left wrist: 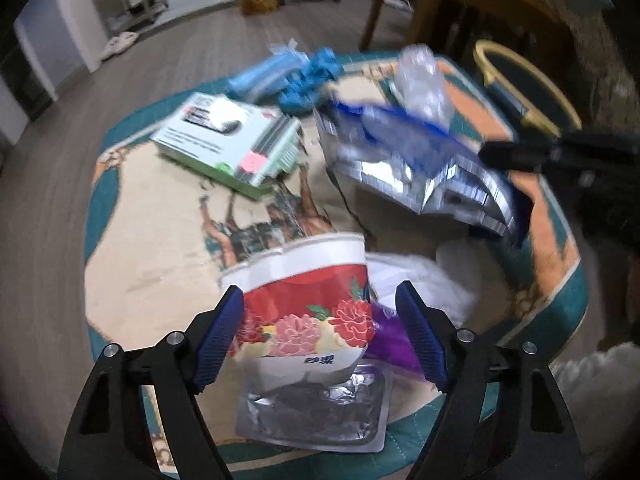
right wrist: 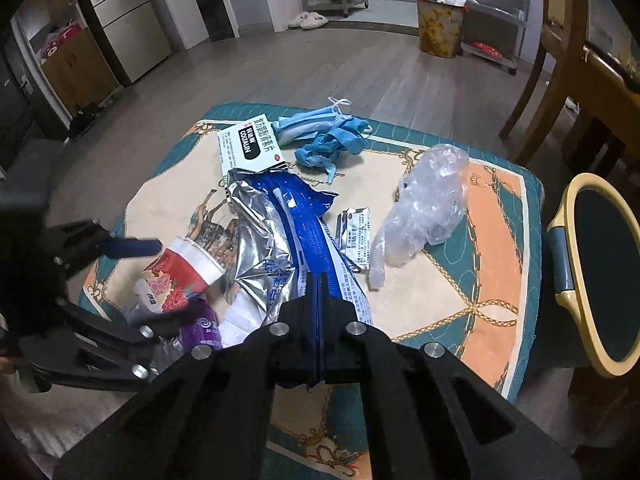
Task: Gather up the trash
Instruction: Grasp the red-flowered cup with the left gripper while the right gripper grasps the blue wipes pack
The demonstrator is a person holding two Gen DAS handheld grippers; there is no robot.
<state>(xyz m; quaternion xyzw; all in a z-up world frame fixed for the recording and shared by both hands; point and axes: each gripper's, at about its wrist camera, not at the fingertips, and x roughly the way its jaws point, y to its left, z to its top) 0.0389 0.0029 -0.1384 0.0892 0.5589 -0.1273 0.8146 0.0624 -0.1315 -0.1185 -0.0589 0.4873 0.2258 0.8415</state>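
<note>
Right hand-held gripper (right wrist: 319,280) was clamped shut on the blue-and-silver foil bag (right wrist: 280,216), lifting it off mid-mat (right wrist: 496,208). Left hand-held gripper (left wrist: 320,332) was wide open, straddling the red floral paper cup (left wrist: 308,280) at the mat's near edge, probably the next pick. Grey wood floor (right wrist: 320,68), chair (right wrist: 600,272) alongside.

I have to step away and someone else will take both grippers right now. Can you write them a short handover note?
Right gripper: shut on the blue and silver foil bag.
Left gripper: open, fingers either side of the red flowered paper cup, not yet gripping.
Still on the mat: medicine box, blue masks, clear plastic bag, small sachet, purple wrapper.
Done: bag grasped. Left: bin everything.
</note>
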